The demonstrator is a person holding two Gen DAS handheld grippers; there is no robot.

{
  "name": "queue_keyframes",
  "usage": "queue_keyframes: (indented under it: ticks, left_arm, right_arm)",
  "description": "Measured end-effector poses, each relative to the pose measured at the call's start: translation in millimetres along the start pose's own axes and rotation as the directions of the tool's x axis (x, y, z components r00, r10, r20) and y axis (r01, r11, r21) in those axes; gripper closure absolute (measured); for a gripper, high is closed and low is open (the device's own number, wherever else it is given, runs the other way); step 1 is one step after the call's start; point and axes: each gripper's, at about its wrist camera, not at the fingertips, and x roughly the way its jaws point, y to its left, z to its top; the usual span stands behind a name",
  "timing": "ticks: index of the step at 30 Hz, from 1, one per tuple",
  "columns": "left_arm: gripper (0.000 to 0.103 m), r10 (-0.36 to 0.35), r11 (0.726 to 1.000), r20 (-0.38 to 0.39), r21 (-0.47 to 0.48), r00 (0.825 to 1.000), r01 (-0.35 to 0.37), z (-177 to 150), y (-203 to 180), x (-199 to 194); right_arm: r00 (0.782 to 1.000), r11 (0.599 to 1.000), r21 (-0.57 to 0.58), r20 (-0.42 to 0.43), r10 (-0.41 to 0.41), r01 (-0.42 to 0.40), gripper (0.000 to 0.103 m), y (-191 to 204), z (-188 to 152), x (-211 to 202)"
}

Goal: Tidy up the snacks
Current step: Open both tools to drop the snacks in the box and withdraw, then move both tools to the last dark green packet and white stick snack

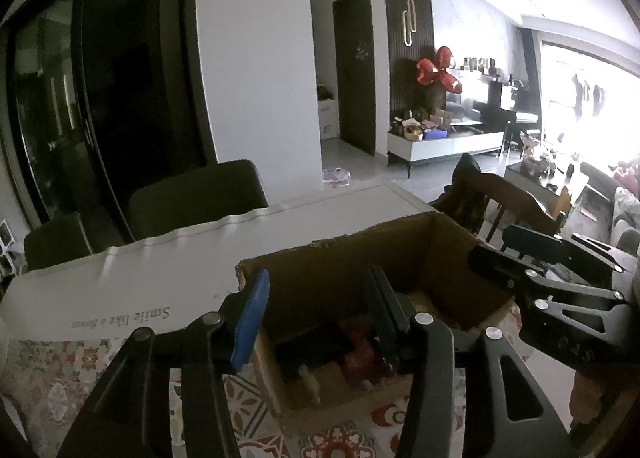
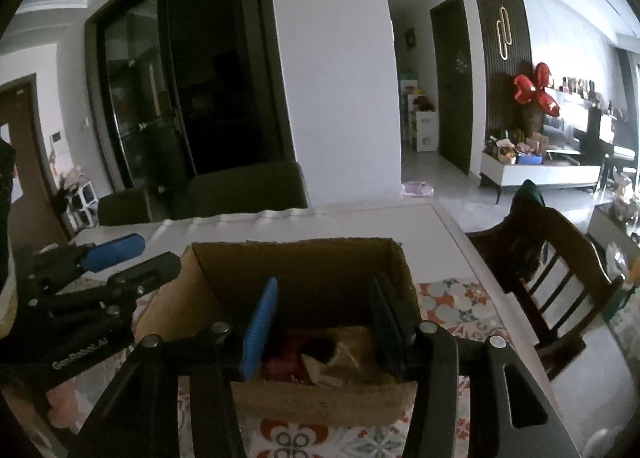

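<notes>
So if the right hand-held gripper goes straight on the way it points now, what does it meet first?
Probably the snack packets inside the cardboard box; the right hand-held gripper already points down into it, jaws open. Depth is unclear.

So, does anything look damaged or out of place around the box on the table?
The cardboard box has a ragged, torn top edge, with no flaps visible. The snacks inside lie in a loose jumble. A pale mat behind the box is wavy along its far edge. Nothing appears spilled on the table.
</notes>
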Motion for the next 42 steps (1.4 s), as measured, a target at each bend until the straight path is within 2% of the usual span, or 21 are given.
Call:
queue_keyframes:
  ticks: [5,15,24,32,42]
  left_arm:
    - [0.053,0.006,1.0,0.008,0.01,1.0,-0.006,-15,-8,-23]
    - [0.053,-0.034,0.999,-0.003,0.012,0.999,0.034,-42,-28,-67]
    - [0.053,-0.08,0.997,-0.058,0.0,0.995,0.081,-78,-48,-92]
    - [0.053,-0.103,0.995,-0.14,0.004,0.985,0.104,-114,-74,-103]
    - [0.05,-0.107,0.994,-0.244,0.01,0.964,0.113,-149,-100,-105]
  right_arm:
    - [1.0,1.0,-0.024,0.018,-0.005,0.005,0.053,3,-10,-21]
    - [0.998,0.998,-0.057,0.059,-0.008,0.012,0.053,7,-37,-78]
    - [0.997,0.996,-0.083,0.073,-0.032,0.038,0.053,9,-70,-123]
    - [0.999,0.984,-0.172,0.008,-0.044,0.045,0.053,9,-105,-145]
    - [0.993,0.956,-0.291,-0.117,-0.011,-0.023,0.053,7,-148,-155]
